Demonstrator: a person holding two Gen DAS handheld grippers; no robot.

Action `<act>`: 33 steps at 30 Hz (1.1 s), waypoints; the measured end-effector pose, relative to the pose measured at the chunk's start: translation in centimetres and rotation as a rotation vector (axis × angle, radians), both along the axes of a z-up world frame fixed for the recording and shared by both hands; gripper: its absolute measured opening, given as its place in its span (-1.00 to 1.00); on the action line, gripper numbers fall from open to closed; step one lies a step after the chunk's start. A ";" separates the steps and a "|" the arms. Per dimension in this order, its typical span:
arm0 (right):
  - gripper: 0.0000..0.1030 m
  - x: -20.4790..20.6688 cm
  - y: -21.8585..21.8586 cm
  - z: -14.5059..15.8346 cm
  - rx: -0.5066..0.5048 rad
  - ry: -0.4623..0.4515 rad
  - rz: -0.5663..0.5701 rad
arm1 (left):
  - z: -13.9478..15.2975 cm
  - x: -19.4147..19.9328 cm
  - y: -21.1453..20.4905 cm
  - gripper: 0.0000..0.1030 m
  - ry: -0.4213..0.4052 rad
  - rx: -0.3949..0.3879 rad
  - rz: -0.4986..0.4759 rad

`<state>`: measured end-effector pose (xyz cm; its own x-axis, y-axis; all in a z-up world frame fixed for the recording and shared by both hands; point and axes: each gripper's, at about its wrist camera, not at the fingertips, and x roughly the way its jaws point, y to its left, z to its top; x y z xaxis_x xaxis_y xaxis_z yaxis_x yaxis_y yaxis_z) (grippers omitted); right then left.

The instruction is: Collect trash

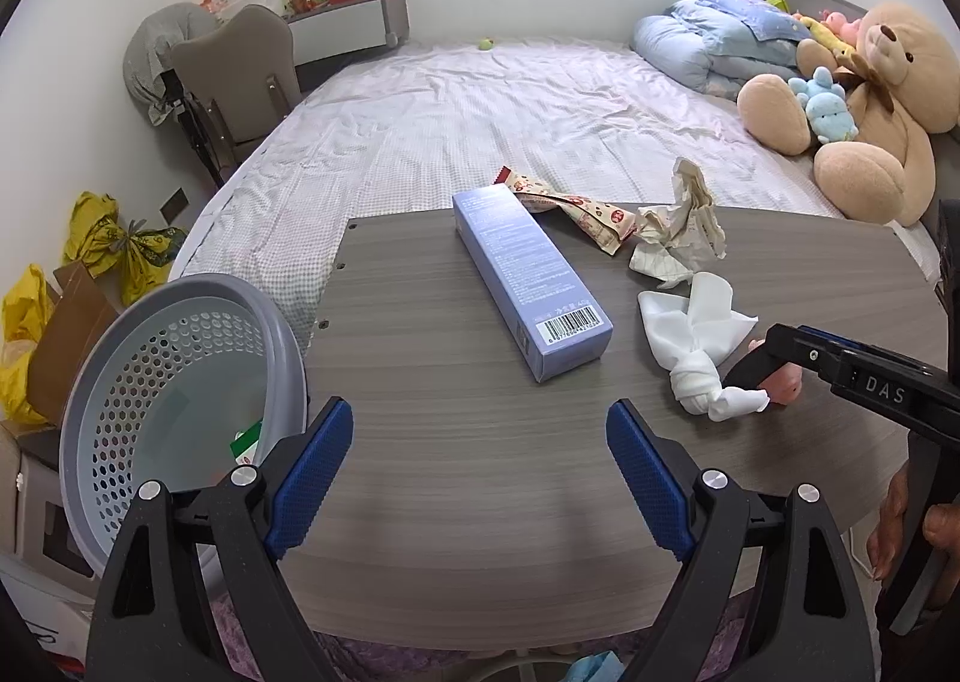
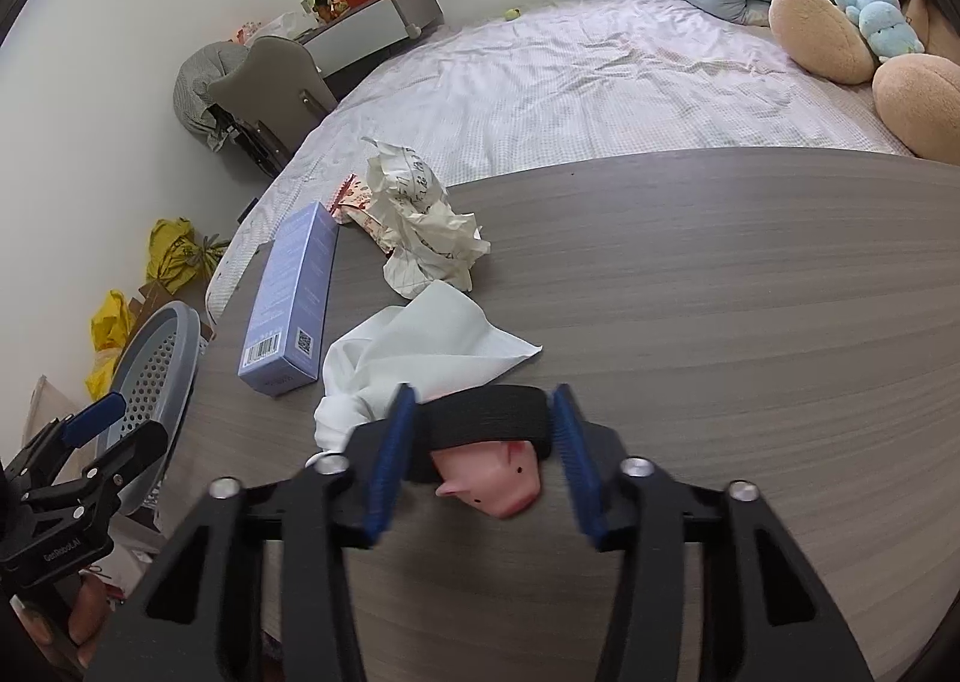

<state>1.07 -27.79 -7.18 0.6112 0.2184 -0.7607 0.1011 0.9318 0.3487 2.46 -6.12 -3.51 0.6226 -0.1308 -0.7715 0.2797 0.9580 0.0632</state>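
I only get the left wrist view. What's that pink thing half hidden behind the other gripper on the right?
Observer: The right wrist view shows it is a small pink pig-shaped toy lying on the grey wood-grain table.
Operator: Is it being held?
Observer: A wide black band lies across the toy, and the right gripper has its blue fingers pressed against the band's two ends.
Operator: Anything I'm missing on the box?
Observer: The long pale blue cardboard box carries a square QR code on its side face, next to the barcode.
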 end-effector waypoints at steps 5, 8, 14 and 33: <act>-0.78 0.1 0.0 0.3 0.002 -0.005 0.003 | 0.0 0.0 0.1 0.65 0.002 -0.001 0.000; -0.84 0.1 0.2 0.6 0.001 -0.014 0.008 | 0.0 0.0 0.1 0.65 0.002 -0.001 0.000; -0.88 -0.6 0.9 3.6 -0.026 -0.106 0.040 | -0.1 0.0 0.1 0.65 0.003 -0.002 0.000; -0.89 0.6 3.4 1.9 -0.136 -0.028 0.143 | 0.1 -0.3 0.9 0.65 -0.004 -0.017 0.003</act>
